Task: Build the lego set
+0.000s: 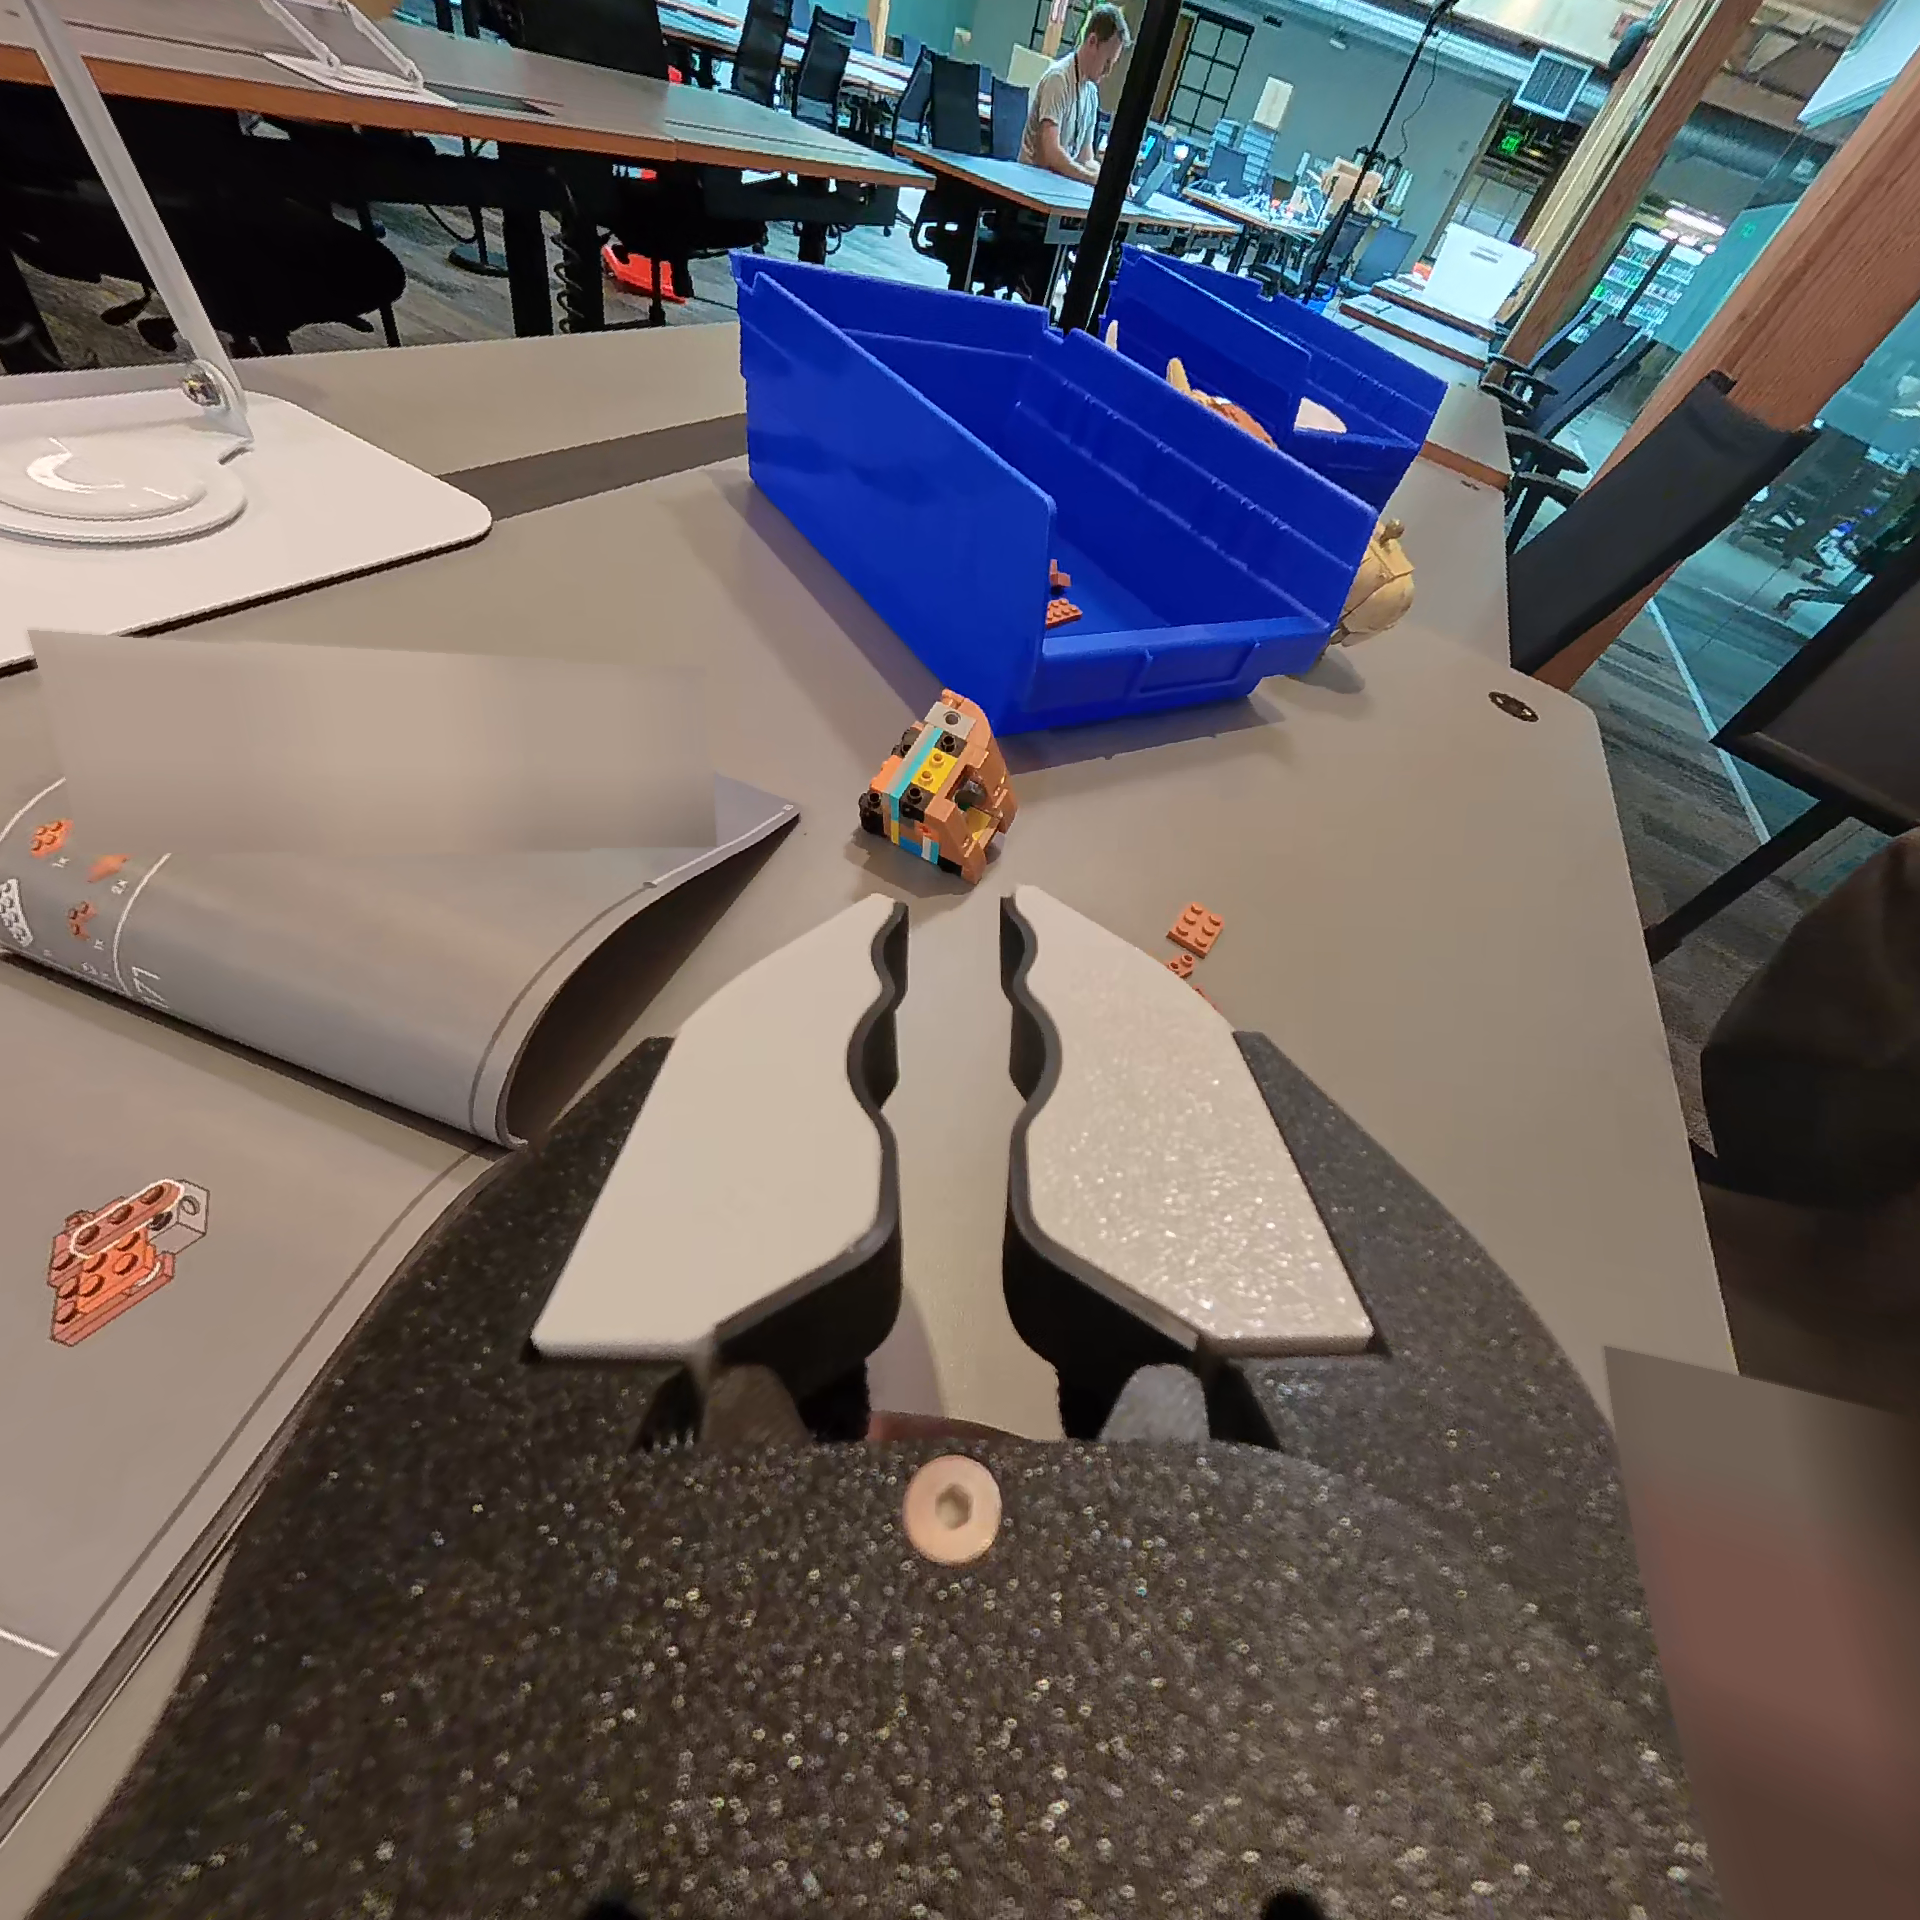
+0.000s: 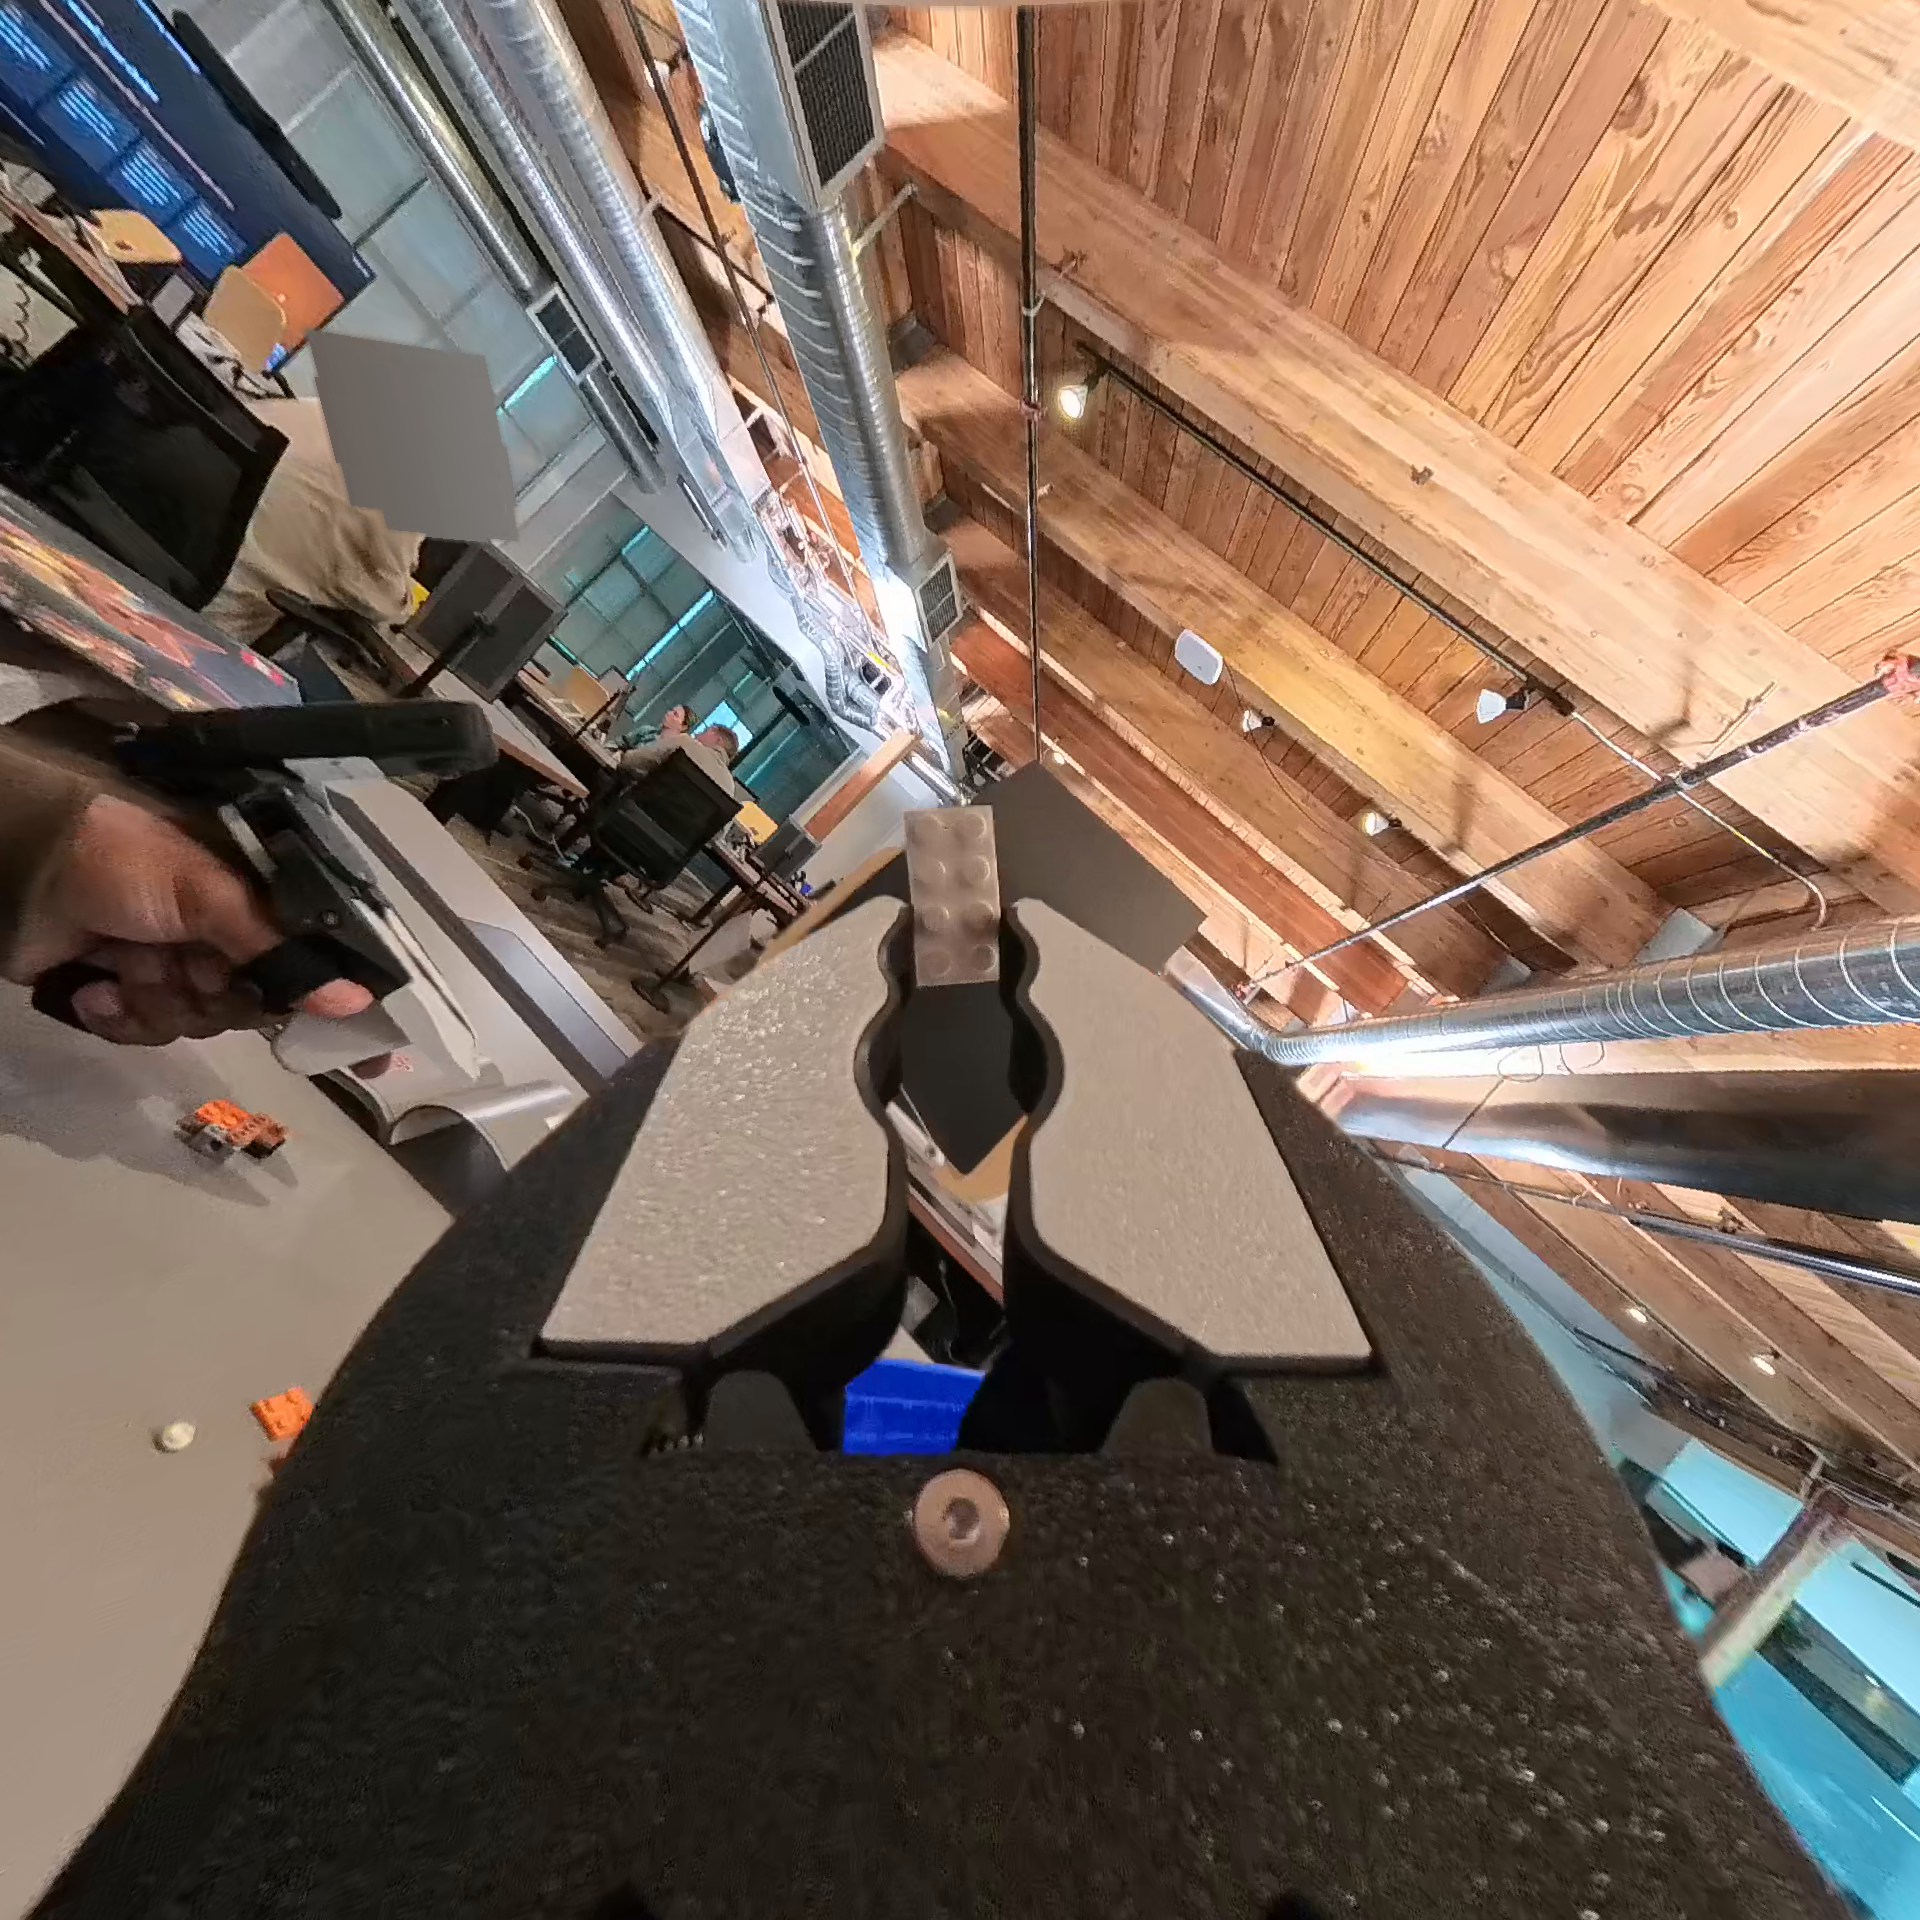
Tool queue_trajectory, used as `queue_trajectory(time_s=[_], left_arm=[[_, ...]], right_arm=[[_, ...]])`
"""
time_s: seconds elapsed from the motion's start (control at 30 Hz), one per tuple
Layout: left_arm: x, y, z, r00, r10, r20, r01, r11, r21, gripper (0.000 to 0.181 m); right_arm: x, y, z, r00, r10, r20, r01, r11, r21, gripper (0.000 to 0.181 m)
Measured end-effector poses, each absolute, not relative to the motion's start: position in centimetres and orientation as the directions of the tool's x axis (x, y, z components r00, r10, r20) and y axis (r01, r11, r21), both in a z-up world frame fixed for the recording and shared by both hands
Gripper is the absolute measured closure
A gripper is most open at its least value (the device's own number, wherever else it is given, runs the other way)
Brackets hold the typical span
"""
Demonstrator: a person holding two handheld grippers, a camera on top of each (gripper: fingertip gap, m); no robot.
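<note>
A small brown, yellow and black lego assembly [image 1: 940, 790] lies on the grey table [image 1: 1351, 831], just ahead of my left gripper [image 1: 954, 914]. The left gripper is open and empty, its fingertips apart a little short of the assembly. My right gripper [image 2: 954, 914] is raised, tilted up toward the ceiling, and shut on a grey studded lego plate [image 2: 951, 883] that sticks out past the fingertips. In the right wrist view a hand holds the left gripper [image 2: 343, 997] low over the table, near a small orange and grey assembly [image 2: 234, 1127].
A blue bin [image 1: 1039, 520] with a few brown pieces stands behind the assembly, with a second blue bin behind it. A tan lego figure [image 1: 1377, 582] lies beside the first bin. An open instruction booklet [image 1: 312, 935] lies at left, a white lamp base [image 1: 156, 468] beyond it. Loose pieces: a brown plate [image 1: 1195, 925], an orange plate [image 2: 281, 1413] and a white round piece [image 2: 175, 1436]. My hands' fingertips stand some 35 cm from each other.
</note>
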State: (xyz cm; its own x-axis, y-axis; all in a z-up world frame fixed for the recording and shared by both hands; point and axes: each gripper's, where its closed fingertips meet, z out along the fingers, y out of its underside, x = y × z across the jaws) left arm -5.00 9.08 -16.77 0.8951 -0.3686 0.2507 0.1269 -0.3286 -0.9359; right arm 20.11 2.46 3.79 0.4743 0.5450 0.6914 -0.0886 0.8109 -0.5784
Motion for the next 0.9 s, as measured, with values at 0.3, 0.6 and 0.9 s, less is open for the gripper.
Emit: queue_trajectory(time_s=[0.3,0.6,0.9], left_arm=[[-4.8,9.1,-16.3,0.893,-0.376,0.246,0.127,-0.314,-0.941,0.164],[-2.6,7.9,-12.6,0.872,-0.47,0.137,0.074,-0.15,-0.986,0.164],[11.8,-0.7,-2.2,0.764,-0.455,-0.457,-0.326,0.339,-0.882,0.165]], right_arm=[[19.9,-1.2,4.3,0.42,0.563,0.712,-0.209,0.823,-0.528,0.166],[19.4,-1.7,4.1,0.403,0.563,0.722,-0.214,0.825,-0.524,0.166],[14.9,1.6,-0.4,0.329,0.514,0.792,-0.021,0.843,-0.538,0.166]])
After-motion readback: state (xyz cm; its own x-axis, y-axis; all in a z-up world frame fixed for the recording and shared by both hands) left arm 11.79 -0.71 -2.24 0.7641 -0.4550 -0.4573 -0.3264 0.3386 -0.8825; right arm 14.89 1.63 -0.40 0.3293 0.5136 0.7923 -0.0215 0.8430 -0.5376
